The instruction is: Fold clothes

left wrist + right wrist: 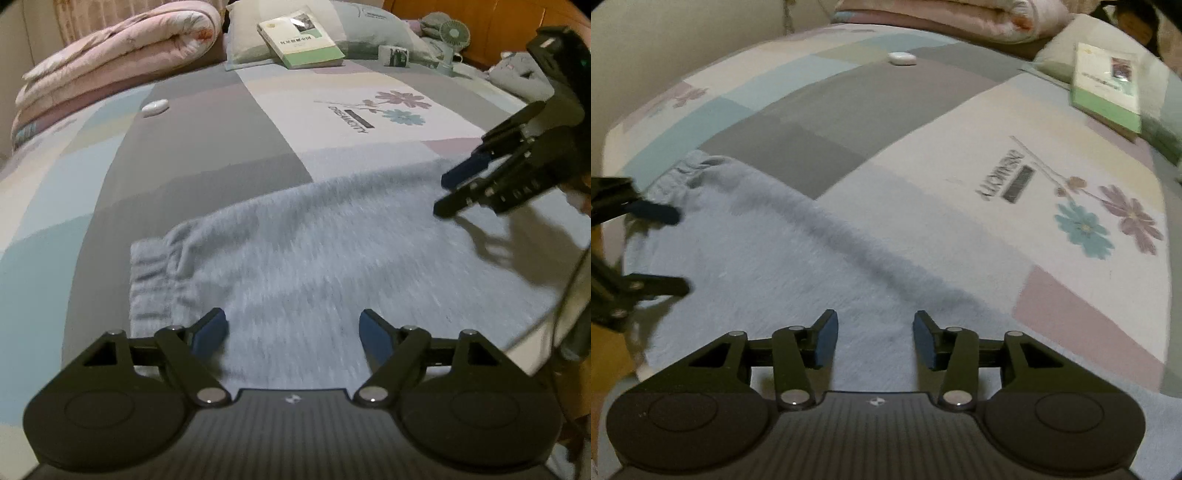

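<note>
Two grippers, left gripper [291,332] and right gripper [875,338], spread over the fluffy garment [314,258] (cuff at nine o'clock), holding nothing; folded partway, seemingly.

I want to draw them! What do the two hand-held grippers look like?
Both look alike. The left hand-held gripper and the right hand-held gripper have black bodies with ribbed tops, round side discs, silver bolts, angled black arms and dark blue finger pads. A thin dark cable hangs near the right one.
</note>
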Available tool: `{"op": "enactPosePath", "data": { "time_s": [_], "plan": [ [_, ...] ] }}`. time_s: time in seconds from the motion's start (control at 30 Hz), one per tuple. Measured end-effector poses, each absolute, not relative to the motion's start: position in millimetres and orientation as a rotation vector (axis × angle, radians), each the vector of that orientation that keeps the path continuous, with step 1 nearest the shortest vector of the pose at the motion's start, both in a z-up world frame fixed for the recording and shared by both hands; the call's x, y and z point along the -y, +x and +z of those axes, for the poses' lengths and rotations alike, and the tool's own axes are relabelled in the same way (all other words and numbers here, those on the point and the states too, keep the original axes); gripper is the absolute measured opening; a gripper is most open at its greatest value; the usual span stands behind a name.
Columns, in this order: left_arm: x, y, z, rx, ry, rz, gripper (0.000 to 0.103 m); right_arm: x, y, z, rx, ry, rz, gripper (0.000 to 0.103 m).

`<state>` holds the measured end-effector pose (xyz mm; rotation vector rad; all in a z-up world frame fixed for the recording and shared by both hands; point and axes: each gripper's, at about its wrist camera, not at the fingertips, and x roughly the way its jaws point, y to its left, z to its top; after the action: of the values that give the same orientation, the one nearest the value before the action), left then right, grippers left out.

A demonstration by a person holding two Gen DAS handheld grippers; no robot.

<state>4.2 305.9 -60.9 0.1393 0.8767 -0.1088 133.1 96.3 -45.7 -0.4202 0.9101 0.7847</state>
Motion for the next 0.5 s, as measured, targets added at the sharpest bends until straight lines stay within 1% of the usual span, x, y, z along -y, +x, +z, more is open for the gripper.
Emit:
{"op": "enactPosePath", "data": {
  "time_s": [0.1,0.17,0.2,0.23,0.3,0.33,0.37,0.4,0.5],
  "plan": [
    [-304,-11,-60,-0.886,0.185,-0.100,0.080,-80,122,-36,-0.894,-0.434,0.779,0.054],
    [-302,-21,-61,-0.886,0.202,-0.096,0.082,-67,109,-29,-0.897,-0.417,0.823,0.061],
    [-302,-25,-60,-0.882,0.198,-0.091,0.082,-61,101,-28,-0.898,-0.416,0.838,0.068],
    [-303,-28,-60,-0.884,0.187,-0.088,0.082,-56,92,-30,-0.904,-0.422,0.846,0.071],
    [-305,-32,-58,-0.891,0.171,-0.081,0.082,-47,77,-38,-0.931,-0.451,0.845,0.072],
    [-304,-33,-56,-0.892,0.181,-0.077,0.082,-42,71,-43,-0.941,-0.463,0.833,0.075],
    [-303,-35,-54,-0.893,0.191,-0.074,0.082,-36,65,-46,-0.943,-0.467,0.817,0.078],
    [-301,-36,-53,-0.891,0.207,-0.069,0.082,-30,59,-48,-0.944,-0.472,0.801,0.085],
    [-288,-36,-46,-0.864,0.255,-0.078,0.083,-9,46,-44,-0.930,-0.455,0.755,0.085]
  ]
}}
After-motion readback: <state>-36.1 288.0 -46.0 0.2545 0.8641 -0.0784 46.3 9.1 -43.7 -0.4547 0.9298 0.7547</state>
